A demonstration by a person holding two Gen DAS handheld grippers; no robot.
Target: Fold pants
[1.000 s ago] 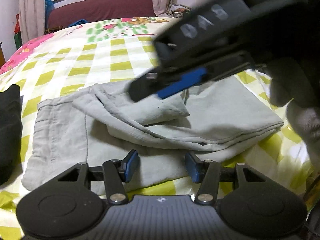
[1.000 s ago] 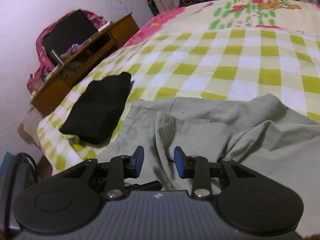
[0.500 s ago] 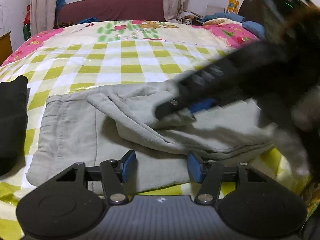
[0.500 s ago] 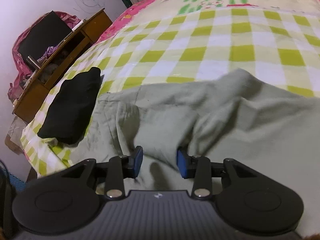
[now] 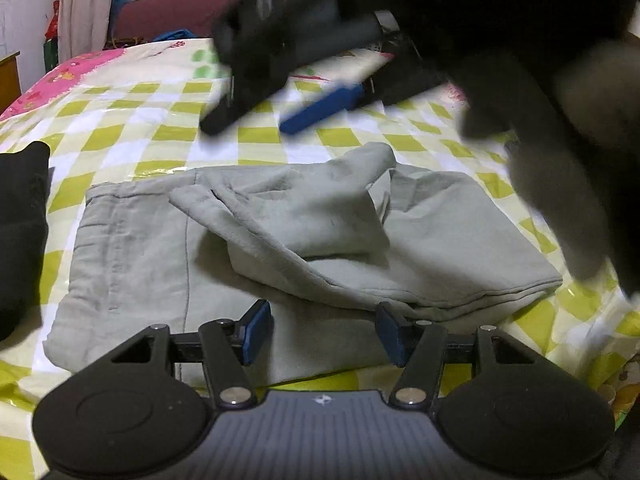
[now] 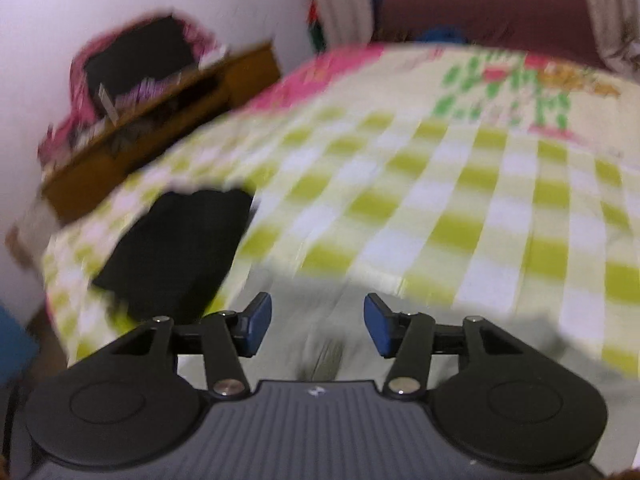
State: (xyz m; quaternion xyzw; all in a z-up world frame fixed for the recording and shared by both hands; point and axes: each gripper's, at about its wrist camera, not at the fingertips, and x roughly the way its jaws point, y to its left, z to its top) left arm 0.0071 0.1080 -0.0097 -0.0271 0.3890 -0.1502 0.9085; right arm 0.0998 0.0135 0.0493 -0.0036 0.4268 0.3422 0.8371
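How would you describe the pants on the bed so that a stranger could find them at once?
Start from the bed, covered by a yellow-green and white checked sheet. Near its front edge, just ahead of the open left claw, lie the pants, partly folded with one rumpled layer on top. They are pale grey-green, unlike the black folded cloth to their left.

The bed (image 5: 132, 128) wears a yellow-green and white checked cover (pink and floral toward the far end). Directly on it lie the grey-green pants (image 5: 280, 240), partly folded, and just beside them a folded black garment (image 5: 22, 224).
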